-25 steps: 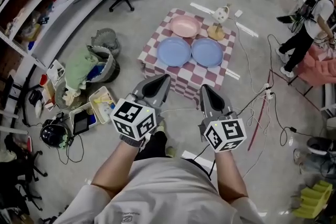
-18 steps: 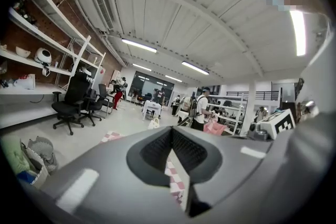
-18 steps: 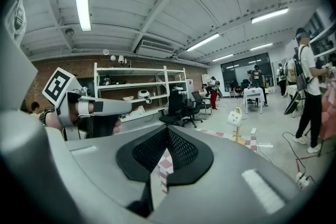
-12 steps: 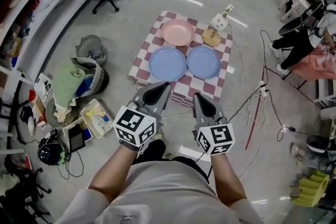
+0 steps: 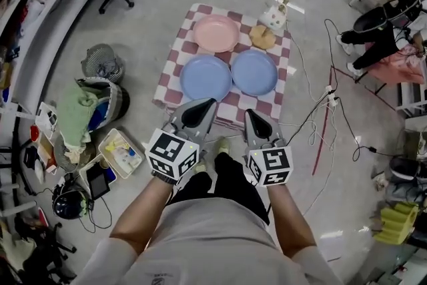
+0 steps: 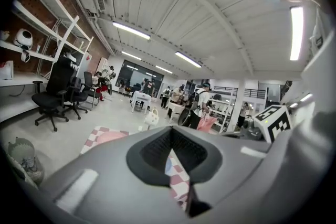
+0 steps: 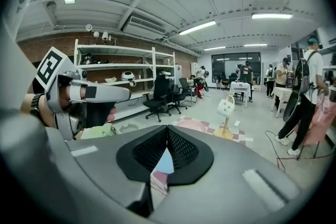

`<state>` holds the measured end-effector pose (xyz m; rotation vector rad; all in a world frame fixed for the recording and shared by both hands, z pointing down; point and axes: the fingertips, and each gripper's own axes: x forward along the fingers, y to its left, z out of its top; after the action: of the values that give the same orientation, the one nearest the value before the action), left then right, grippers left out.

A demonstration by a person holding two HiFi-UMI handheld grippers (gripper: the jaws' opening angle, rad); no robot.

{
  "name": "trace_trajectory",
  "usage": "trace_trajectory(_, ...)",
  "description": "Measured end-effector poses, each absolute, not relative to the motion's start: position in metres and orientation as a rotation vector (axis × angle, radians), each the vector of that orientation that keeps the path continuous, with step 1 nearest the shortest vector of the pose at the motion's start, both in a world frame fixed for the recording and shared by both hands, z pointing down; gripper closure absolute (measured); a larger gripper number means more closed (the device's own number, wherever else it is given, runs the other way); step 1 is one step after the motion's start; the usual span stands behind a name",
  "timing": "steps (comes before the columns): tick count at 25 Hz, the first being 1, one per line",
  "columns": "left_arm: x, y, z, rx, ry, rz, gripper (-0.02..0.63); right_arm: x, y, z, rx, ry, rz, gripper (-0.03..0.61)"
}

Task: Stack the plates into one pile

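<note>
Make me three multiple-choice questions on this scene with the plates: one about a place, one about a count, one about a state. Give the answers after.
1. Where does the round pink plate lie on the pink-and-white checked cloth?
A. Nearest the person
B. On the far side, beyond the blue plates
C. On top of a blue plate

2. How many round blue plates are there?
A. One
B. Two
C. Three

3. How do the plates stand now?
A. All in one pile
B. Each flat on the cloth, none on another
C. On edge

Answers:
1. B. The head view shows it behind the left blue plate.
2. B. That one and the right blue plate lie side by side.
3. B. All three show their full faces, with none stacked.
</note>
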<state>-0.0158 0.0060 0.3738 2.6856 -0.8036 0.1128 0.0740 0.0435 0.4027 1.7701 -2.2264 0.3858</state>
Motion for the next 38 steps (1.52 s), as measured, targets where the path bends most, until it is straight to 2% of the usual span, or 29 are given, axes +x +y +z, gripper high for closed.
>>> trace_trajectory(25,0.076,-0.105,0.522,2.579,-0.749,0.367,0.607,0.139,-0.076,0.646,1.27,-1.942,0.397,0.56)
trace_trajectory(28,0.08,-0.114,0.542,2.53,-0.766,0.388,0.607,0.145,-0.08,0.676,1.206,-1.909,0.395,0.531)
trace_trajectory(38,0.081,-0.13,0.582,2.41,-0.847,0.43,0.607,0.153,-0.087,0.748,0.977,-1.818,0.209,0.512)
